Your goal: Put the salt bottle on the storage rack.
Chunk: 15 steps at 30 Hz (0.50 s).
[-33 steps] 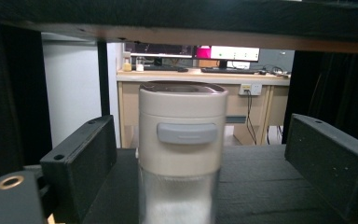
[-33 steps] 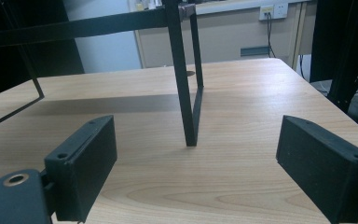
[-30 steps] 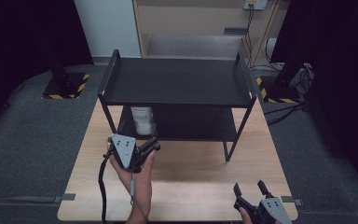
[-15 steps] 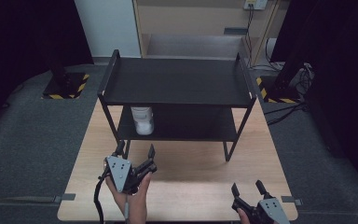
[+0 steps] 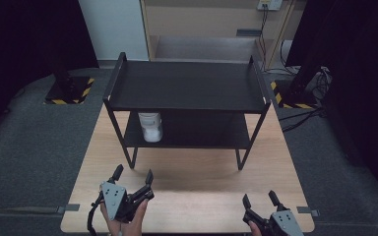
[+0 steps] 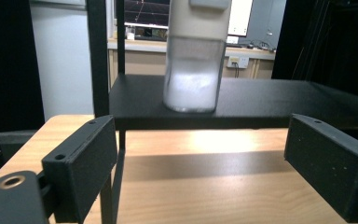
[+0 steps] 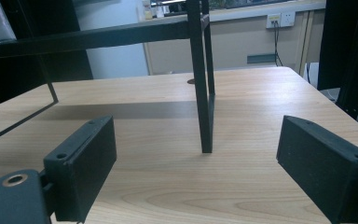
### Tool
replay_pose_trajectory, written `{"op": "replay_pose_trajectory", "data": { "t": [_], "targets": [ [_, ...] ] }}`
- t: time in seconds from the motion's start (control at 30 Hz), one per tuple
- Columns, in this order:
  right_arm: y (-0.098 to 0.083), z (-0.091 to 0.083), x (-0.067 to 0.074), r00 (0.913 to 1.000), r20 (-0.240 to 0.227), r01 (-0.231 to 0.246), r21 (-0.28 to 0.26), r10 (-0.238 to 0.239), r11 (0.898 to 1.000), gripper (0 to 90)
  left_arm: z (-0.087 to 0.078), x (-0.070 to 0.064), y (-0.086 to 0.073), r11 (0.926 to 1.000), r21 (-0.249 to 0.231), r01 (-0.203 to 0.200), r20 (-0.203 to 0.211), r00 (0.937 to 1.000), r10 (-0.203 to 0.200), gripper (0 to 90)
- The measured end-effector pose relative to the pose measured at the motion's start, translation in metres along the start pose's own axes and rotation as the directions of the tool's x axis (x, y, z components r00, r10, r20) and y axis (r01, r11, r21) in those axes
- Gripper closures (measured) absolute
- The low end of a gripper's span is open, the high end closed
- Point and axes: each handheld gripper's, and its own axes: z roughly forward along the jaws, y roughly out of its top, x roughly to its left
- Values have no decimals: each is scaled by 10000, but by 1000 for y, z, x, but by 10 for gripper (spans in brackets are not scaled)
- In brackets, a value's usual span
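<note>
On the pale wood-grain surface stands one black metal two-tier shelf rack. One translucent jar of white powder sits at the lower shelf's left end. Near edge: left gripper and right gripper, jaws of both released, empty.

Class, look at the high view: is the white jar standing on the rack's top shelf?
No, the white jar stands on the lower shelf, beneath the top shelf.

Jar top (lid) cut off
</note>
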Motion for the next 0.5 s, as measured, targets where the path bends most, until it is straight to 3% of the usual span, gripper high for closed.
{"op": "replay_pose_trajectory", "data": {
  "t": [0.5],
  "targets": [
    [-1,0,6,10000,42,26,38,-27,10000,119,-16,19,-25,9984,549,-120,-62,9999,123,75]
  ]
}}
